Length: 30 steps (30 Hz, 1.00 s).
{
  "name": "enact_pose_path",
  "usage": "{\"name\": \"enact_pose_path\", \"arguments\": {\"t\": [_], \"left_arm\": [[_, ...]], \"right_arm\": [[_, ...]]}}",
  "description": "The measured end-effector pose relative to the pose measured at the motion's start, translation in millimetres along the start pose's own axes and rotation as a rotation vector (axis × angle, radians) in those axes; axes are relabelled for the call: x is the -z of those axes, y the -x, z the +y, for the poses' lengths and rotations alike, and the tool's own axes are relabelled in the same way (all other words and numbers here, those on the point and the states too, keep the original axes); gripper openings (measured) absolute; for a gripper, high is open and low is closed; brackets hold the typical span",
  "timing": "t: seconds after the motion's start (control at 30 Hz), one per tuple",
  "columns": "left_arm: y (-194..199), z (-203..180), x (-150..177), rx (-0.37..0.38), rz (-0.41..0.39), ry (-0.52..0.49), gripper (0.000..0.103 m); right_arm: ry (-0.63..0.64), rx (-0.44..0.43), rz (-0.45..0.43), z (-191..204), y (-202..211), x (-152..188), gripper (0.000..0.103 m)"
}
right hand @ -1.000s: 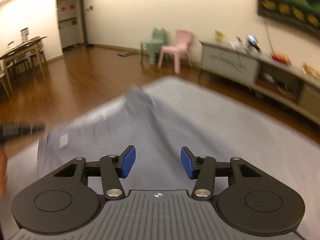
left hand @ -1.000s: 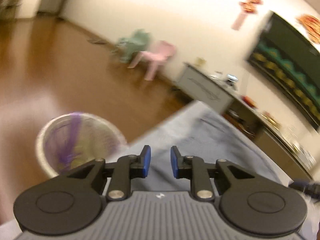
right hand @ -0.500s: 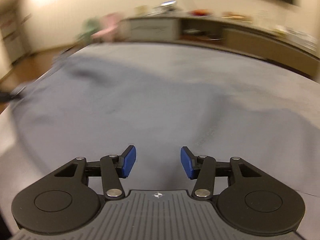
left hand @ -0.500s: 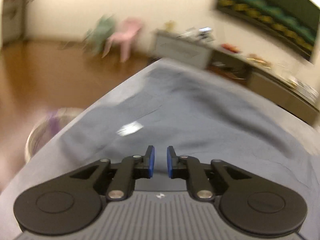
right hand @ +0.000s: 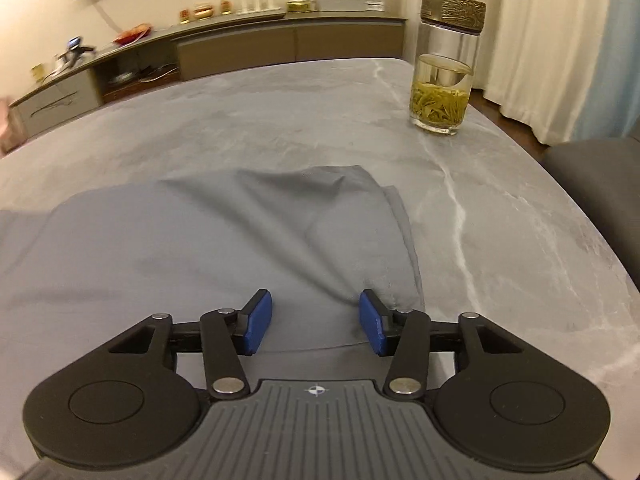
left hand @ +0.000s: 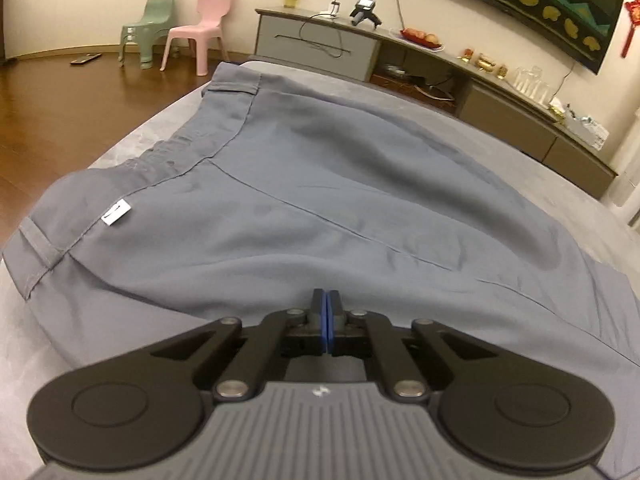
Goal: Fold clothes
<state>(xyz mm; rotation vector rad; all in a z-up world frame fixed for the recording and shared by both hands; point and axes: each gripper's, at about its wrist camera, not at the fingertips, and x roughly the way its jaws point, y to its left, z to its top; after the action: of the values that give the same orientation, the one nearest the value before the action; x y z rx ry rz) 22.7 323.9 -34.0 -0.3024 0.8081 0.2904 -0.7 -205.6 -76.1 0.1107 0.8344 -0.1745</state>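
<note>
- Trousers (left hand: 320, 184), grey, lie spread flat on the grey marbled counter (right hand: 500, 208), the waistband (left hand: 188, 152) toward the counter's far left edge in the left wrist view.
- The left tool (left hand: 326, 322) has just been closing; its blue pads now meet, right at the near edge of the trousers. Whether any cloth is pinched between them cannot be told.
- The right tool (right hand: 316, 326) stands with its pads apart over the near hem of a trouser leg (right hand: 280, 240), cloth below the gap but not pressed.
- A small white tag (left hand: 116, 213) sits just below the waistband.
- A glass tea bottle (right hand: 444, 68) stands upright on the counter, well apart from the trousers.
- Beyond: a long sideboard (left hand: 440, 76), a green chair (left hand: 148, 28) and a pink chair (left hand: 200, 28).
</note>
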Motion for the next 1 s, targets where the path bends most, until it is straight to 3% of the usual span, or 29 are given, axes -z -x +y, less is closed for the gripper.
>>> {"name": "enact_pose_path", "arguments": {"t": [0.1, 0.13, 0.2, 0.27, 0.3, 0.4, 0.53, 0.6, 0.77, 0.87, 1.0], "left_arm": [[4, -13, -5, -0.028, -0.005, 0.009, 0.005], [11, -18, -3, -0.006, -0.016, 0.014, 0.011], [22, -34, -1, 0.076, -0.031, -0.023, 0.012], [27, -51, 1, 0.134, -0.030, -0.075, 0.013], [24, -58, 4, 0.137, -0.015, -0.107, 0.015], [9, -69, 10, 0.062, 0.029, -0.172, 0.015], [3, -77, 11, -0.144, -0.005, -0.248, 0.012], [12, -89, 12, -0.150, -0.027, -0.275, 0.013], [51, -167, 37, 0.129, -0.052, -0.445, 0.018], [55, -219, 71, 0.280, -0.001, -0.550, 0.022], [52, -259, 106, 0.335, 0.042, -0.615, 0.022]], "right_arm": [[0.056, 0.037, -0.013, 8, 13, 14, 0.050], [0.065, 0.057, -0.018, 9, 16, 16, 0.051], [0.126, 0.112, -0.060, 10, 20, 15, 0.051], [0.158, -0.005, -0.117, 21, 33, 17, 0.051], [0.167, -0.024, -0.100, 26, 32, 23, 0.051], [0.172, -0.052, -0.066, 35, 34, 39, 0.052], [0.101, 0.005, -0.050, 14, 41, 45, 0.068], [0.109, 0.017, -0.056, 14, 45, 48, 0.068], [0.112, -0.021, -0.117, 22, 72, 59, 0.073], [0.110, -0.037, -0.123, 24, 83, 64, 0.075], [0.113, -0.025, -0.086, 21, 82, 66, 0.075]]}}
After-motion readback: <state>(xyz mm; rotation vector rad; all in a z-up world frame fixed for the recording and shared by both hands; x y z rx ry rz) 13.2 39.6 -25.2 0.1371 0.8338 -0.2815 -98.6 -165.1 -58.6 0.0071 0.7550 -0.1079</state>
